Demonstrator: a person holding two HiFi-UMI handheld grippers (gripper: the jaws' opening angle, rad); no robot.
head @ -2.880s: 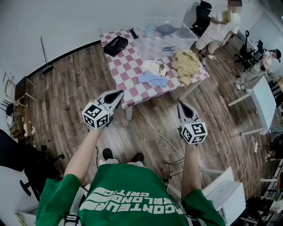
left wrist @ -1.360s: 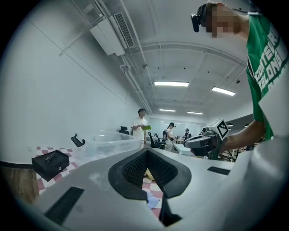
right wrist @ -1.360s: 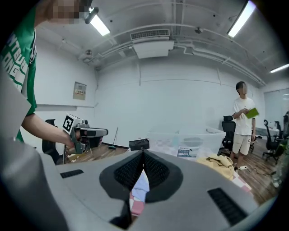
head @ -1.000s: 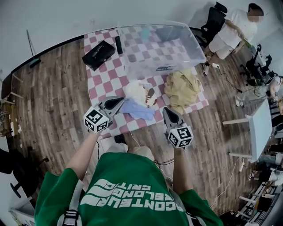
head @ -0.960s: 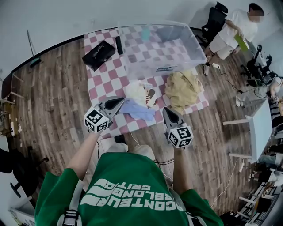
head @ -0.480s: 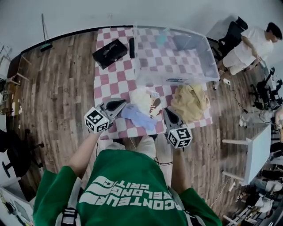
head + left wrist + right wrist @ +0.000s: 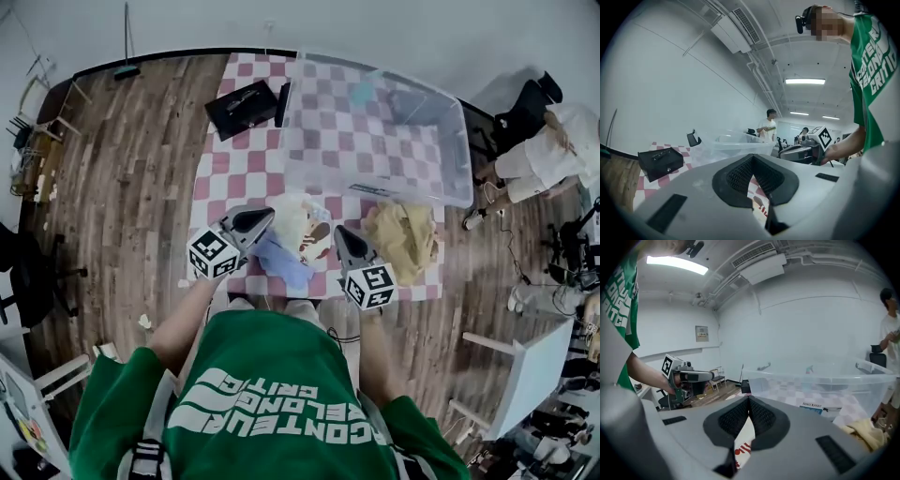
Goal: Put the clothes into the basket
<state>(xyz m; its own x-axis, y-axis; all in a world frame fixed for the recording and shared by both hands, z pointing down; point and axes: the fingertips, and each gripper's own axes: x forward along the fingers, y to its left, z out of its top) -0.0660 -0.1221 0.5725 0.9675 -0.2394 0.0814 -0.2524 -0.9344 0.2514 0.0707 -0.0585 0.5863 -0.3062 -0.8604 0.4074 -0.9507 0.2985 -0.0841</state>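
The left gripper [image 7: 263, 216] and right gripper [image 7: 339, 232] hover at the counter's [image 7: 228, 178] near edge, fingers pressed together on nothing. Just beyond lie a blue cloth [image 7: 281, 264], white cloth [image 7: 295, 217] and, rightward, a yellow heap [image 7: 403, 240]. They look soft, light and limp, probably best pinched at a raised fold. Farther back, the clear basket [image 7: 417, 184] holds small things I cannot identify.

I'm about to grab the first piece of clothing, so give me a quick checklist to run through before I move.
1. Left gripper empty: ok, jaws shut on nothing.
2. Right gripper empty: ok, likewise shut.
3. Jaws opened for a grab: not ok.
4. Clothes in sight on the table: ok; white garment, blue garment and yellow garment lie in front of the basket.
5. Basket open on top: ok, no lid seen.
6. Basket empty: cannot tell.
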